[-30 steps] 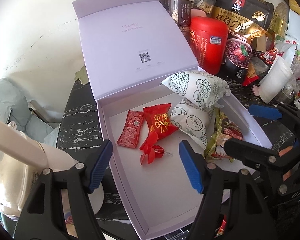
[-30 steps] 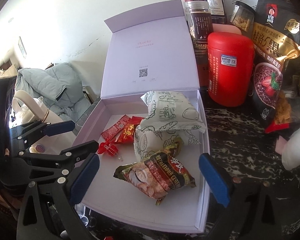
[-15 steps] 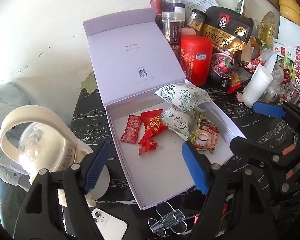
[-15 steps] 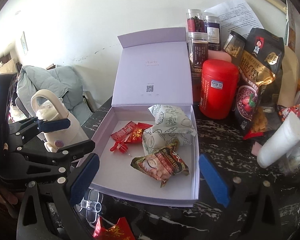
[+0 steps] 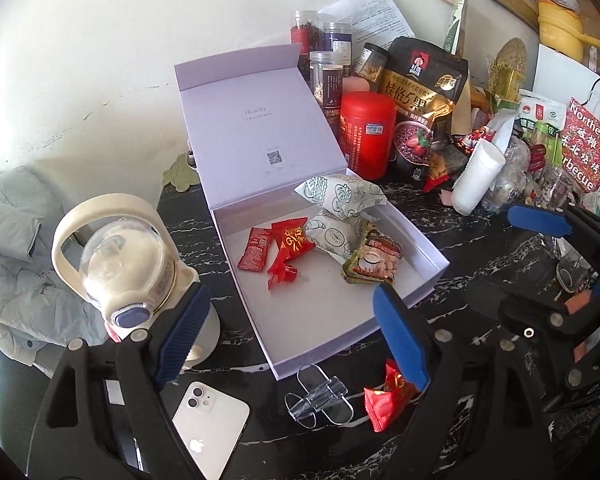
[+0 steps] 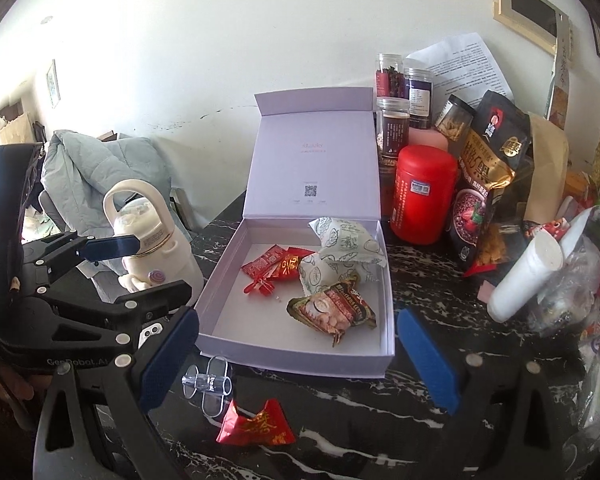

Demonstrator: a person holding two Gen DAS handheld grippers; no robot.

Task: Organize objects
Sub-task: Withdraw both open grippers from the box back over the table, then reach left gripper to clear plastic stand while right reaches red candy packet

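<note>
I have both grippers tilted downward over the near edge of the black marble table [image 6: 420, 392], side by side. My left gripper [image 5: 284, 340] has just been opening its jaws; they stand spread with nothing between the blue pads. My right gripper [image 6: 300, 356] is spread wide too and grips nothing, touching nothing.

The lilac box [image 6: 220, 280] sits ahead of both, its lid propped upright at the far side, its long axis running away from me toward the wall. Inside lie two pale patterned pouches [image 6: 348, 240], stacked at the far right corner, a brown cereal packet [image 6: 332, 312] just in front of them, and red sachets [image 5: 284, 244] toward the left.

Outside the box, near its front edge, a red candy wrapper [image 6: 256, 424] lies flat on the table beside a clear plastic clip [image 6: 208, 380]. A white phone [image 5: 208, 424] rests face down at my left
</note>
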